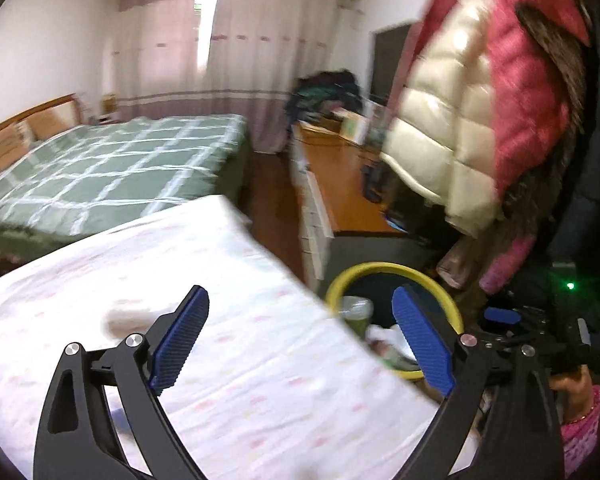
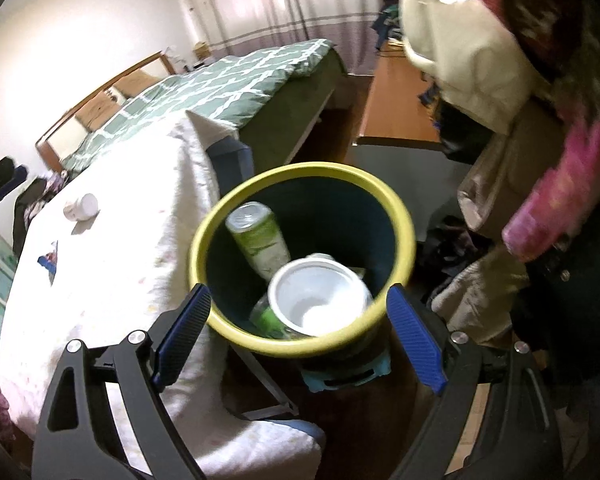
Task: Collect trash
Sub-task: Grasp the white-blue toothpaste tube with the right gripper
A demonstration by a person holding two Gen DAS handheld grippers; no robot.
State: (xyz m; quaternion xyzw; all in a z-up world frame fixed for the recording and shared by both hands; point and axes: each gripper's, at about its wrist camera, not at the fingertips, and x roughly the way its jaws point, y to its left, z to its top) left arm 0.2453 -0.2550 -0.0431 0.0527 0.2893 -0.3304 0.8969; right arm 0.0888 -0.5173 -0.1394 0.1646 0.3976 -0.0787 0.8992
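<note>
**Partway through: bin filling, two bits left on the cloth**

Closest to me, both my tongs stand wide with nothing between the pads. My right gripper (image 2: 298,334) hangs tilted downward over the yellow-rimmed bin (image 2: 396,204), its blue pads to either side of the near rim in this view and, as far as I can tell, not touching it. My left gripper (image 1: 300,336) points down over the white flowered tablecloth (image 1: 228,360), just beside the bin (image 1: 454,308), which shows past the cloth's edge; the left view is smeared, so fine detail there is lost.

Inside the bin I count a white plastic cup (image 2: 318,300) lying mouth toward me, a green-labelled bottle (image 2: 260,236) leaning against the dark wall, and something green and crumpled under the cup that I cannot name. I judge that much of the collecting done.

Further out on the cloth, well apart from the bin, a small white jar (image 2: 82,206) lies on its side, and nearer me a little triangular scrap (image 2: 50,260) lies flat. Those two look like what is left, so I put the job somewhat past halfway. At the far left edge of the right view the blue tip of my other tongs shows beyond the jar.

Beyond the table sit the green checked bed (image 2: 236,76) and, to the right, hanging coats (image 1: 480,120).
</note>
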